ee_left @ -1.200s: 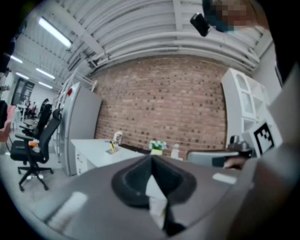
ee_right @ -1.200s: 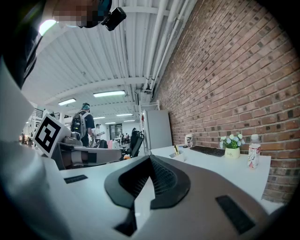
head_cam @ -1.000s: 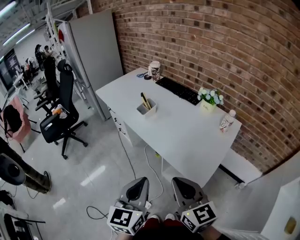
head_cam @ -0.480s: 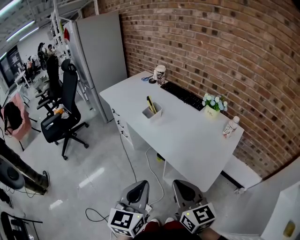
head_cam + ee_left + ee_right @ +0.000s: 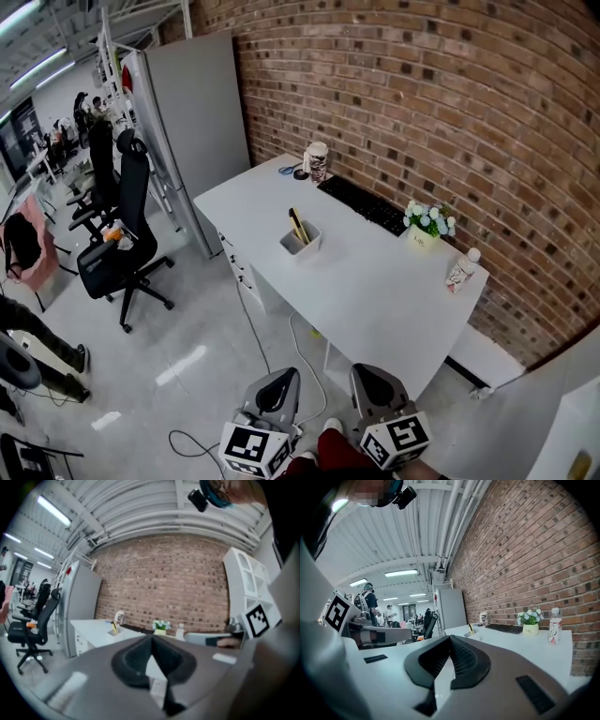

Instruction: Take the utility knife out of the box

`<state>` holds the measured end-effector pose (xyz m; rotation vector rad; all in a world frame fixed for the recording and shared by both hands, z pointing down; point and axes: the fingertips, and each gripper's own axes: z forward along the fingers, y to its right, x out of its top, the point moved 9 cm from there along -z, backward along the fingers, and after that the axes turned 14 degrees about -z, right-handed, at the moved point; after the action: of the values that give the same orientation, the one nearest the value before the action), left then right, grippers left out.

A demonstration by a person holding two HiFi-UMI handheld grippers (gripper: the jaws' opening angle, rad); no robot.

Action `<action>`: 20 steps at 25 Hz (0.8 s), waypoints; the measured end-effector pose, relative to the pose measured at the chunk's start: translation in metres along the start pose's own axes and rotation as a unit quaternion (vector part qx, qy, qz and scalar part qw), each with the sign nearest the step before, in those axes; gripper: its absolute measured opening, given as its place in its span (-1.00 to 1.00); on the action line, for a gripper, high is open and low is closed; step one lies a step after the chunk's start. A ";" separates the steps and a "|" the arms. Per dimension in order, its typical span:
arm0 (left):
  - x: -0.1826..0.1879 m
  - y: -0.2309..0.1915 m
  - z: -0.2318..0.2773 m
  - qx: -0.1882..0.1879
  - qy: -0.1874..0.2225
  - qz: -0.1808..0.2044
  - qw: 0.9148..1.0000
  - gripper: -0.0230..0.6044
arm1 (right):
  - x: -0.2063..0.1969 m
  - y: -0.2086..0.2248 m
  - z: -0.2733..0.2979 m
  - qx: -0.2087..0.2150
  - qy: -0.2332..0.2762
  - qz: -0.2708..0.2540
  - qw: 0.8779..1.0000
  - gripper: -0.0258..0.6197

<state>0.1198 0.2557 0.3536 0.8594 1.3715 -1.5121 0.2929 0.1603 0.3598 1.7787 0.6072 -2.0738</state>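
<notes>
Open grey floor (image 5: 187, 347) is stretching wide in the head view between the grippers and the white desk (image 5: 375, 291), whose near edge is standing well clear of them. An office chair (image 5: 117, 248) is sitting off left by a grey cabinet (image 5: 192, 122). The box (image 5: 302, 244) is standing toward the desk's near long edge, well apart from the keyboard (image 5: 364, 203), with the utility knife (image 5: 297, 225) leaning upright inside. The left gripper (image 5: 272, 394) and right gripper (image 5: 377, 389) are hanging side by side at the bottom.

Looking through the left gripper view, its jaws are pressing together on nothing, the desk far ahead.

Looking through the right gripper view, its jaws are meeting at the tips, empty, and the desk is running along the brick wall (image 5: 525, 550).
</notes>
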 end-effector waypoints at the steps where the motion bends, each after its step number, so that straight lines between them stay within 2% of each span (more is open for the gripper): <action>1: 0.002 -0.002 0.008 -0.001 0.001 0.001 1.000 -0.93 | 0.000 0.006 0.007 0.001 0.001 0.004 1.000 -0.90; 11: 0.024 -0.026 0.086 0.026 0.006 -0.002 1.000 -0.93 | 0.008 0.060 0.068 0.026 0.013 -0.014 0.999 -0.90; 20: 0.032 -0.029 0.117 0.048 0.012 -0.003 0.999 -0.93 | 0.002 0.094 0.084 0.034 0.007 -0.004 0.999 -0.90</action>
<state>0.0897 0.1346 0.3520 0.9353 1.3289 -1.5875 0.2707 0.0361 0.3592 1.8331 0.5545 -2.1127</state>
